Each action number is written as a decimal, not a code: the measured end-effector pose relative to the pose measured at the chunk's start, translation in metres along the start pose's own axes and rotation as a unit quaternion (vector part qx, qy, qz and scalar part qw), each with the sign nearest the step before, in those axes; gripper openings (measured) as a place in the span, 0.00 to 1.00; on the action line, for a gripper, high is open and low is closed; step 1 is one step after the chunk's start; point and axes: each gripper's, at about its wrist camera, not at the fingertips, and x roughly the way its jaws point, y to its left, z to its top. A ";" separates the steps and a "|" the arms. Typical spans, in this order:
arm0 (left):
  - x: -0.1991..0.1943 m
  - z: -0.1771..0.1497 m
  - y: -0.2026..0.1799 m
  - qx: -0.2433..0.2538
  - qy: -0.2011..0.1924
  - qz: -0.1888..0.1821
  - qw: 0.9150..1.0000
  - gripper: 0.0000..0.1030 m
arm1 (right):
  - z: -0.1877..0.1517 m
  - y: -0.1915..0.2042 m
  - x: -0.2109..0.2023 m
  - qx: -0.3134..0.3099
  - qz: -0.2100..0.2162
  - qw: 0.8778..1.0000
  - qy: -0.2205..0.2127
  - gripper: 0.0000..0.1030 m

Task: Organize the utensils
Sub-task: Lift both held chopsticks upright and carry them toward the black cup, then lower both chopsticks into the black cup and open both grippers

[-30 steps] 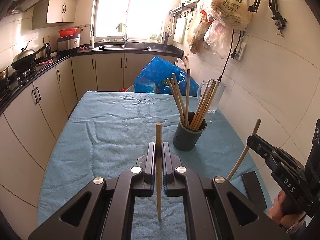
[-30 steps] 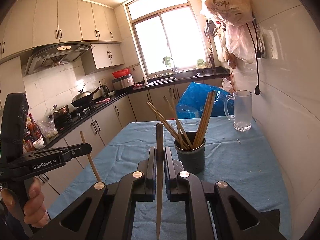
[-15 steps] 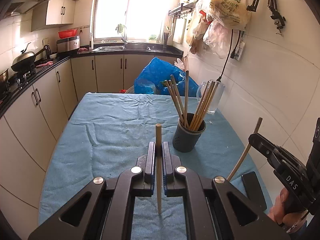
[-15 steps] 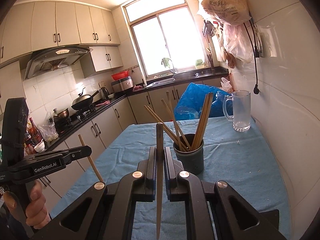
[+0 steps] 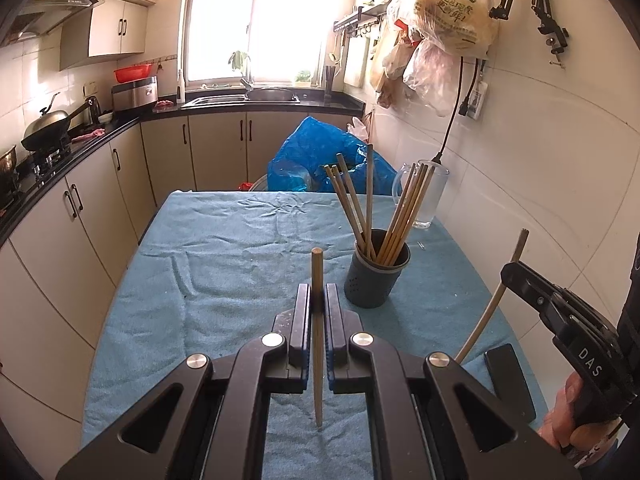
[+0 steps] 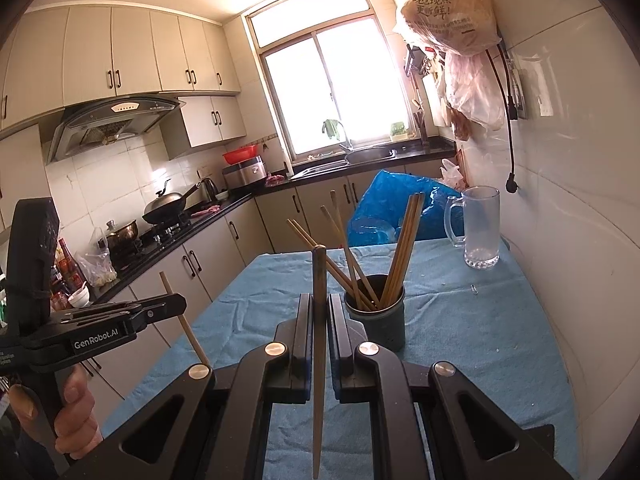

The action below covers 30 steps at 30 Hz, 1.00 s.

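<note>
**Both grippers pinch a chopstick**

The left gripper (image 5: 317, 304) clamps one chopstick (image 5: 317, 336) upright; the right gripper (image 6: 319, 308) clamps another stick (image 6: 319, 344). The holder (image 5: 377, 276), full of chopsticks, stands on the blue cloth (image 5: 240, 264) just ahead.

Both grippers, left gripper (image 5: 318, 300) and right gripper (image 6: 319, 312), are matte black with silver round screws; bare-skinned hand (image 6: 74, 420) shows.
</note>
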 end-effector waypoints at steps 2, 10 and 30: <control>0.000 0.000 -0.001 0.001 -0.001 0.001 1.000 0.05 | 0.001 0.000 0.000 0.000 0.000 1.000 0.000 0.07; -0.002 0.007 -0.004 0.006 -0.004 0.002 1.000 0.05 | 0.007 -0.004 -0.001 0.002 0.002 1.000 -0.003 0.07; -0.017 0.076 -0.040 0.022 -0.055 -0.023 0.998 0.05 | 0.064 -0.015 -0.010 -0.001 -0.009 0.999 -0.053 0.08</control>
